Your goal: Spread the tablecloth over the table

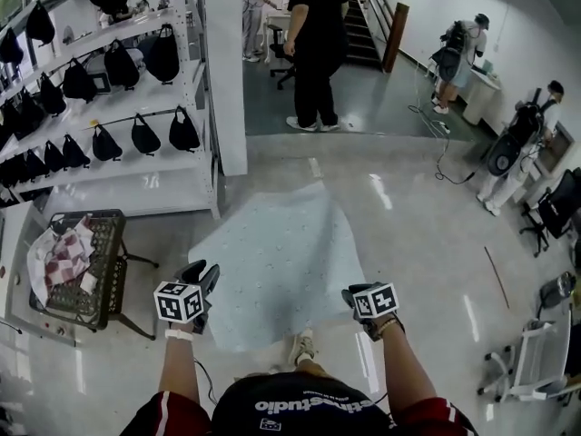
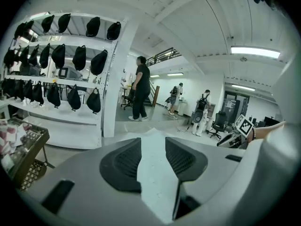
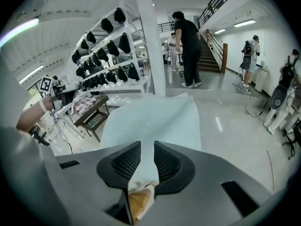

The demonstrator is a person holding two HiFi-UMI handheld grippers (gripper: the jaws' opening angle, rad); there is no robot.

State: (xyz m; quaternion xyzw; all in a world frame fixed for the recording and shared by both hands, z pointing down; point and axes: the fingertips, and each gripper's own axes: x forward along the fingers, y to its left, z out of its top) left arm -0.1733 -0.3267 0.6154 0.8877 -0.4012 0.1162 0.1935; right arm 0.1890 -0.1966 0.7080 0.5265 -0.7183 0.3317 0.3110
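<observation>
The pale blue dotted tablecloth (image 1: 277, 262) lies spread flat over the table, its near edge running between the two tools. The left grey two-jaw tool (image 1: 201, 280) hovers at the near left corner with its jaws wide apart, gripping nothing; the cloth only shows through the gap. The right grey two-jaw tool (image 1: 354, 300) stands at the near right corner, jaws parted over the cloth's edge, pads off it. A black wire basket (image 1: 104, 243) holding chequered fabric (image 1: 64, 257) stands left of the table.
</observation>
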